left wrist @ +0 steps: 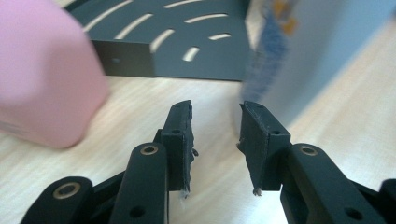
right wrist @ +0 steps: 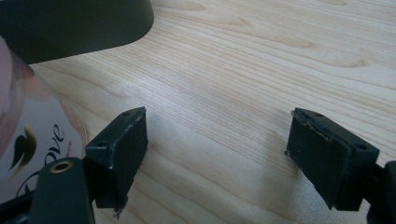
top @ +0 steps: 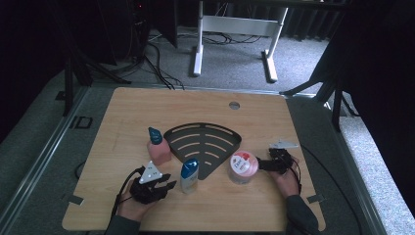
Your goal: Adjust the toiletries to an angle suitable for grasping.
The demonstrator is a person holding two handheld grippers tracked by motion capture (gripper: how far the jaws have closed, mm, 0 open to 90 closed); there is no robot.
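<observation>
On the wooden table [top: 147, 107] lies a black fan-shaped slotted rack [top: 205, 144]. A pink bottle with a blue cap [top: 157, 147] stands at its left corner. A white bottle with a blue cap [top: 189, 176] stands in front of it. A pink and white Dove jar [top: 242, 167] sits at its right. My left gripper [top: 170, 182] is open just left of the white bottle. In the left gripper view its jaws [left wrist: 215, 112] hold nothing, with the pink bottle [left wrist: 44, 79] left and the white bottle [left wrist: 308, 51] right. My right gripper [top: 262, 165] stands open beside the jar [right wrist: 32, 126], its jaws [right wrist: 217, 121] over bare wood.
A round cable hole [top: 234, 105] sits near the table's far edge. Beyond the table stand a white desk frame [top: 235, 29] and dark stands with cables on the floor. The rack's edge [right wrist: 70, 23] lies just ahead of the right gripper.
</observation>
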